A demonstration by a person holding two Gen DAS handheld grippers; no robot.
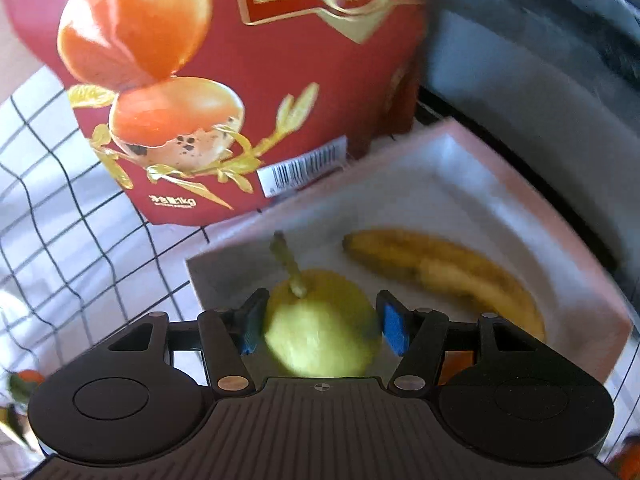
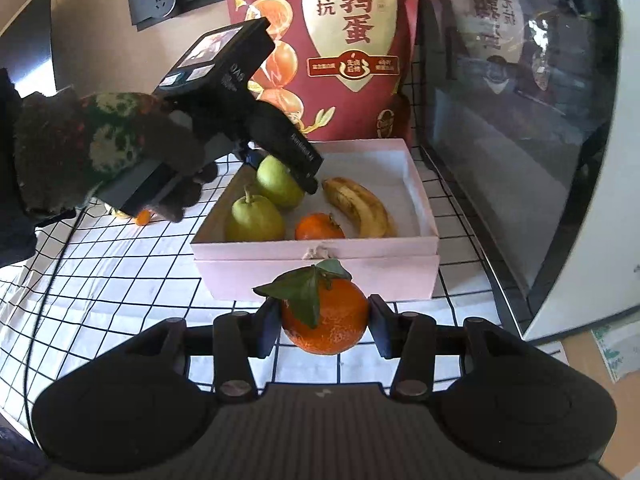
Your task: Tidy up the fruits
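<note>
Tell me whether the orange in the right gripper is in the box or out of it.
Out. The orange sits between the right gripper fingers, in front of the pink box, over the checked cloth.

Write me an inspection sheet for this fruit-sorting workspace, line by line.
Surface: white tablecloth with a black grid.
Job's things: pink box holding two pears, one of them lying free, a small orange and a banana.
Clutter: red bag standing behind the box.
Grippers: left gripper over the box, jaws around the second pear; right gripper shut on a leafy orange in front of the box.
Cables: black cable trailing across the cloth.
Surroundings: wall socket; dark glass appliance door on the right.
</note>
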